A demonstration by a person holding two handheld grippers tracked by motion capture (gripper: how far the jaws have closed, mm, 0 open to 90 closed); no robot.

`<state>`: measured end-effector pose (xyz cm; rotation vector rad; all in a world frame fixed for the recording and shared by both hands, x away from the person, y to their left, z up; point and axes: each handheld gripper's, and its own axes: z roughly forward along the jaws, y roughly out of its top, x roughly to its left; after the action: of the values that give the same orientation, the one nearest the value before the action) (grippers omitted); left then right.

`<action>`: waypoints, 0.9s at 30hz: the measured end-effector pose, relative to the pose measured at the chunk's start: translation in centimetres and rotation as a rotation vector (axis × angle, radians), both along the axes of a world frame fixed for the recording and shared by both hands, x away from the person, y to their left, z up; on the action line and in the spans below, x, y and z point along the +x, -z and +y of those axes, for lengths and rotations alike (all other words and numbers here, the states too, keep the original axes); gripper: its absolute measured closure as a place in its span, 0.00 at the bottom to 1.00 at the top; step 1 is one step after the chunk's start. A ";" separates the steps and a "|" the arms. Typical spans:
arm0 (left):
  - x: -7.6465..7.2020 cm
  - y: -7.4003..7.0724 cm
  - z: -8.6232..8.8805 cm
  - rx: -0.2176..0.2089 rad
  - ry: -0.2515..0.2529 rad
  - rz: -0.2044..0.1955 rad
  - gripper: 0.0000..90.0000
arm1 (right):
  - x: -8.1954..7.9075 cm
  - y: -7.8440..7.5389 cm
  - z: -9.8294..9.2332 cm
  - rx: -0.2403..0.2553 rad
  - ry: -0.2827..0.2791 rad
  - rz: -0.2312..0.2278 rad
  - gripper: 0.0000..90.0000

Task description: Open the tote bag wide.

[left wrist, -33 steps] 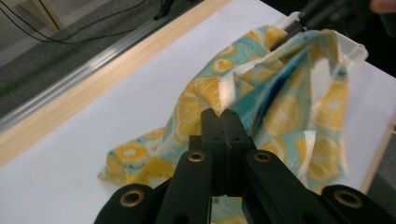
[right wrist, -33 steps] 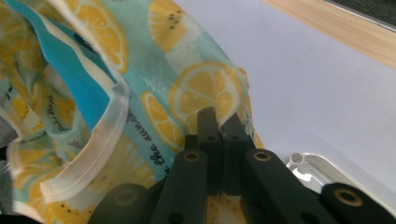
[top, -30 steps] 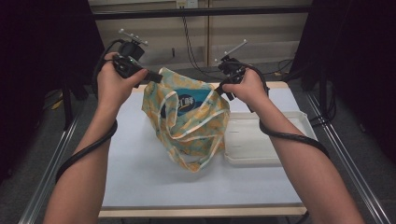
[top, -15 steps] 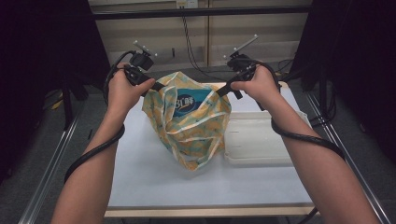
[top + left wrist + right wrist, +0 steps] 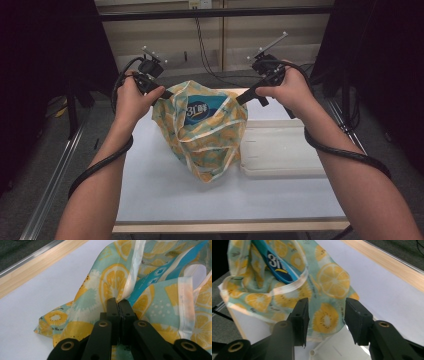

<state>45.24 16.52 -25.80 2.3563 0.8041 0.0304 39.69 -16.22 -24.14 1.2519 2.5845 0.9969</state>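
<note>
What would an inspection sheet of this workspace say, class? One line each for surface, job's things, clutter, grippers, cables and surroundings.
Surface: white table with a wooden front edge.
Job's things: lemon-print bag with a blue packet inside its open top.
Clutter: white tray right of the bag.
Grippers: left gripper shut on the bag's rim; right gripper has just been opening, nothing between its jaws.
Cables: black cable along the left forearm, another over the right.
Surroundings: metal rails, dark floor, pale panels behind.

One camera looks down from above the table (image 5: pixel 165 200). Two ride the grippers, close up. All share the lemon-print bag (image 5: pixel 210 145).
</note>
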 end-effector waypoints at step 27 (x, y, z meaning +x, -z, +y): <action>0.2 0.9 0.7 -0.041 -0.005 0.017 0.99 | 0.1 -0.2 3.2 -0.033 -0.077 -0.042 0.98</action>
<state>45.47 17.18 -26.69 2.3184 0.8115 -0.0034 39.78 -13.03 -23.92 1.1197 2.6235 0.9788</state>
